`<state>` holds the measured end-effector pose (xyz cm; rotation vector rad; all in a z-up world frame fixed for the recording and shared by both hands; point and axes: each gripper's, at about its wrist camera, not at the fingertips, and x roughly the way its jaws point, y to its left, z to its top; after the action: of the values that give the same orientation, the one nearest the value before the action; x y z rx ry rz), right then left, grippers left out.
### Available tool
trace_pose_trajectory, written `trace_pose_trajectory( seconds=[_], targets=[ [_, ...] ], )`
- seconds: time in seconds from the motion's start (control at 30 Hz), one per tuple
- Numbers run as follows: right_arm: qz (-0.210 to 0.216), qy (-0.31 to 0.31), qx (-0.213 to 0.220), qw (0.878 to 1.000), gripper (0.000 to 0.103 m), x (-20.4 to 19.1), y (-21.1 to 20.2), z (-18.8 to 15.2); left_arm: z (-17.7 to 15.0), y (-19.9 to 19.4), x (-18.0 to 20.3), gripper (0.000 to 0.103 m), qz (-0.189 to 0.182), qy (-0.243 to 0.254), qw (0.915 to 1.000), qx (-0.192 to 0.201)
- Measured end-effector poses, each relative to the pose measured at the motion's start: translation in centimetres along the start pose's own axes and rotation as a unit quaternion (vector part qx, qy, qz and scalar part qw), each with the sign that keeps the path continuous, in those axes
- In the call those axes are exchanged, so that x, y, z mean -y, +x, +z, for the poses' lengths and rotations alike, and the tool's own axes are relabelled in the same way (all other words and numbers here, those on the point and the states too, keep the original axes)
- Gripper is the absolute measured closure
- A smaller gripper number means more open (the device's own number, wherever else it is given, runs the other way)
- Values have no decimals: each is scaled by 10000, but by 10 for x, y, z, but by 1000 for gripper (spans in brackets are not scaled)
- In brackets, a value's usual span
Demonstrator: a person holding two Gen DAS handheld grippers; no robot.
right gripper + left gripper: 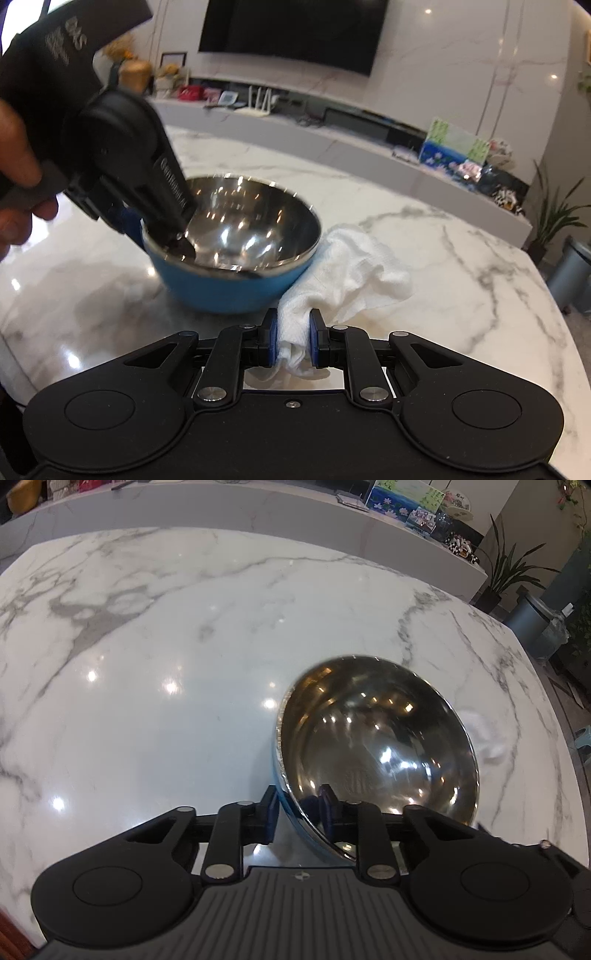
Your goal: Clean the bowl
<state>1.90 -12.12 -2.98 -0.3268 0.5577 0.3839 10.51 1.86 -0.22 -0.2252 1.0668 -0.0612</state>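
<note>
On the marble table (461, 280), the bowl (236, 280) is clamped at its near-left rim by the left gripper (299, 812), angled steeply down, one finger inside, one outside. A white cloth (354, 273), touching the bowl's right side, is pinched in the level right gripper (291, 341).

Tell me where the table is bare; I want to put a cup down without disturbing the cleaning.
Bare marble table spreads left of the bowl and beyond it toward the far edge. Crowded: the bowl's right side, where the white cloth bunches against it, held by the right gripper; the left gripper clamps the near rim.
</note>
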Motion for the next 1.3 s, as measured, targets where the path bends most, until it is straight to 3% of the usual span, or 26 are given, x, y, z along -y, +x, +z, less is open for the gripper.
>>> trace_pose_trajectory(
  seconds=[0.4, 0.47, 0.57, 0.7, 0.8, 1.13, 1.3],
  targets=[
    [340, -171, -311, 9988, 88, -11, 3, -3, -1, 0, 0, 84, 29, 12, 10000, 41],
    [377, -204, -361, 9984, 88, -13, 4, -4, -1, 0, 0, 80, -4, -29, 10000, 22],
    [390, -224, -391, 9982, 88, -12, 5, -4, -2, 1, -2, 66, -127, -125, 9998, -33],
    [396, -218, -404, 9982, 88, -10, 7, -4, -6, 3, 2, 64, -157, -93, 9998, -71],
    [392, -206, -403, 9982, 88, -10, 7, -4, -7, 3, 4, 65, -161, -62, 9998, -93],
    [-24, -6, -64, 10000, 88, 0, -1, 0, -1, 0, 0, 83, -25, 2, 10000, -11],
    [20, 9, 92, 10000, 88, 0, -6, 0, 3, 1, -1, 85, 36, 36, 10000, 34]
  ],
)
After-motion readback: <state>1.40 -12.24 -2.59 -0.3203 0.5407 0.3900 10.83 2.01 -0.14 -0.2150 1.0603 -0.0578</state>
